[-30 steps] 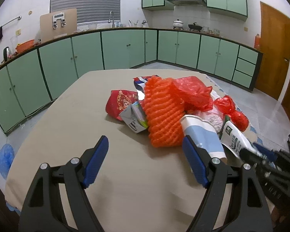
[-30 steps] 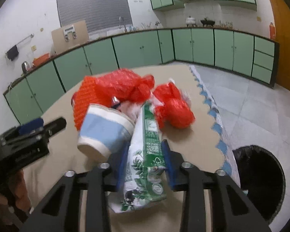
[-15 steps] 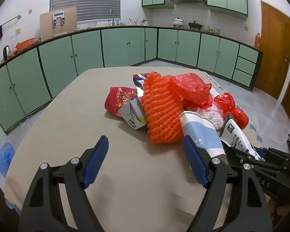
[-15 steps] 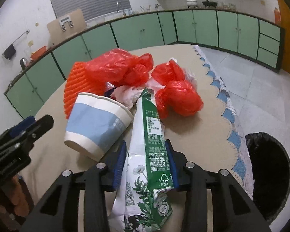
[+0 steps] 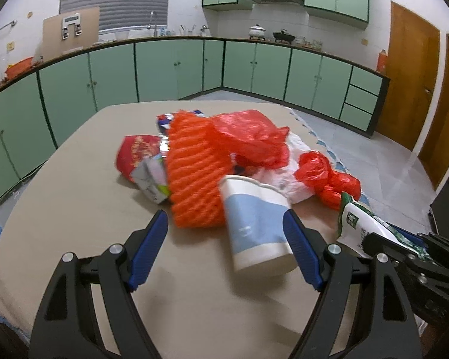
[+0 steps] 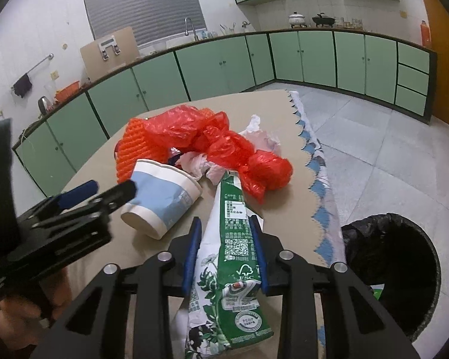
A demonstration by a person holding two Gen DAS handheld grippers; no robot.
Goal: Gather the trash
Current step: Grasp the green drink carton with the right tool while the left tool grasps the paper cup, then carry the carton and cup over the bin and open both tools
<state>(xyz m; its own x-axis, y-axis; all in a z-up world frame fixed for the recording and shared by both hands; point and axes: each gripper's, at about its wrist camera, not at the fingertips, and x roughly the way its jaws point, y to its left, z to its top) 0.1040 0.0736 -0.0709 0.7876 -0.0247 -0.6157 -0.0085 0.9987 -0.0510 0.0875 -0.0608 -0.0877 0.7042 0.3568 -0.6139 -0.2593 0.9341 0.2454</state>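
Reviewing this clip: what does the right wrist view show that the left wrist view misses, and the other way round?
Only the right wrist view shows the black-lined trash bin on the floor beside the table, and the right gripper shut on the green carton.

Only the left wrist view shows the red snack packet, the small crumpled box beside it, and the left gripper open around the paper cup.

Both show the cup, carton, orange foam net and red plastic bags.

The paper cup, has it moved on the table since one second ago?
Yes. The paper cup now lies between the open left gripper fingers, closer to it, while the orange net kept its place.
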